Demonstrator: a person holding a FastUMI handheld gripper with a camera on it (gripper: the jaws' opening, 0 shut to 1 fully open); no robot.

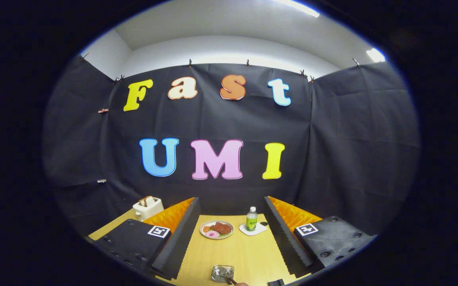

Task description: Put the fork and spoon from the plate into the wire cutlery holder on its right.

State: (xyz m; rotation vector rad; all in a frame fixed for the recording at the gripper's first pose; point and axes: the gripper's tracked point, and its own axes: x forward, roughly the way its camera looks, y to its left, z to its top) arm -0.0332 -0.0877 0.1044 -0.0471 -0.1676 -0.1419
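My gripper is open, held high above a wooden table, and nothing is between its black ribbed fingers. Near the table's close edge, low between the fingers, lies a small shiny square dish. A dark utensil handle sticks out of the dish toward me; whether it belongs to the fork or the spoon is too small to tell. To the right of the dish a dark object is cut off, and I cannot tell whether it is the wire holder.
Farther across the table a round plate holds food. Right of that plate a green bottle stands on a white coaster. A white toaster with bread sits at the far left corner. Black cloth walls surround the booth.
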